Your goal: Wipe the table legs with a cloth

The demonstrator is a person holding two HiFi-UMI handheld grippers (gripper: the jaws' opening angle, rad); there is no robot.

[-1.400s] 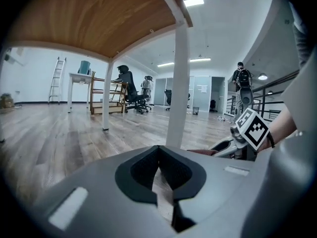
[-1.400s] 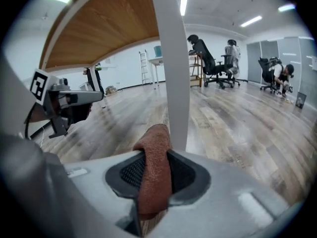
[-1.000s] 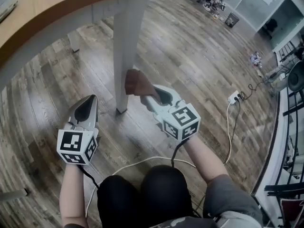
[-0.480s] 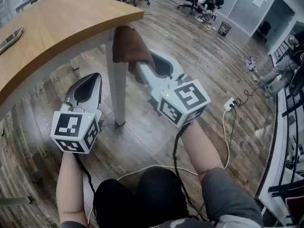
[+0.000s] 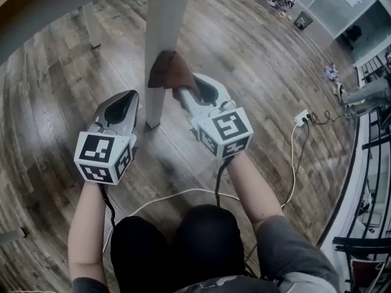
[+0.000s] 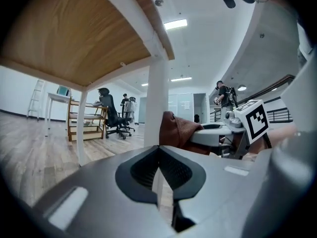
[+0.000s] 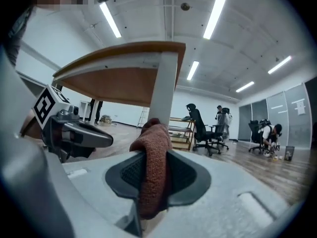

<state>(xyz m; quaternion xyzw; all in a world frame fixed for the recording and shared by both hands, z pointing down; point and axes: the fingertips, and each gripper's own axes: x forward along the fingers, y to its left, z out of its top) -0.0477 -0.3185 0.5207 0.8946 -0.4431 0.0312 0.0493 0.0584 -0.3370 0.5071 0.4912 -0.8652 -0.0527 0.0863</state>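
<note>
A white table leg stands on the wood floor. My right gripper is shut on a brown cloth, which is pressed against the leg's right side, a little above the foot. In the right gripper view the cloth hangs folded between the jaws, with the leg just behind it. My left gripper hovers left of the leg, shut and holding nothing. The left gripper view shows its jaws closed together, with the leg and the cloth ahead.
The wooden tabletop overhangs above. A second white leg stands further back. A white cable loops on the floor near my knees, and a power strip lies to the right. Office chairs and people are far off.
My right gripper carried the cloth up the leg to just under the tabletop, then back down to the lower part. The left gripper stayed beside the leg.
</note>
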